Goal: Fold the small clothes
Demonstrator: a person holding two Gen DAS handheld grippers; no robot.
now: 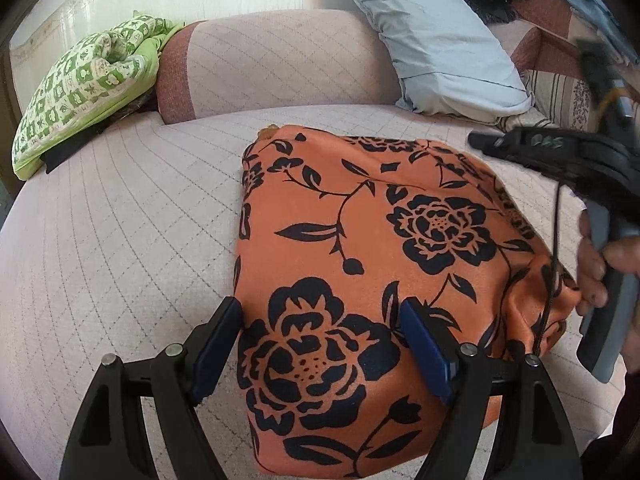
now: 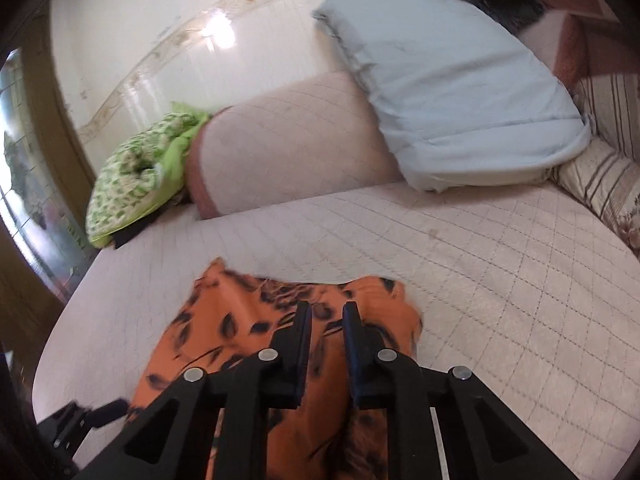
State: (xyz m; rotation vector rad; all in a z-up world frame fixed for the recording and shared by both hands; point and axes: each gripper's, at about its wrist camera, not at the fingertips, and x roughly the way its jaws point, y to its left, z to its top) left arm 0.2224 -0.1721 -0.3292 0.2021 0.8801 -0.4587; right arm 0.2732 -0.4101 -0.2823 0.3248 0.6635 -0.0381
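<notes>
An orange cloth with black flowers (image 1: 360, 220) lies folded into a rough rectangle on the pink quilted sofa seat (image 1: 120, 220). My left gripper (image 1: 320, 312) is open wide over the cloth's near left corner. One blue pad sits at the cloth's left edge and the other rests on the print. A hand (image 1: 596, 264) holds my right gripper (image 1: 480, 140) above the cloth's far right side. In the right wrist view the right gripper (image 2: 327, 312) shows only a narrow gap between its pads. The cloth (image 2: 224, 320) lies below that gap, and nothing is pinched.
A green patterned bundle (image 1: 84, 80) lies at the seat's far left beside the pink backrest (image 1: 280, 64). A light blue pillow (image 1: 440, 40) leans at the back right, and a striped cushion (image 2: 600, 184) is on the right. A cable (image 1: 554, 260) hangs from the right gripper.
</notes>
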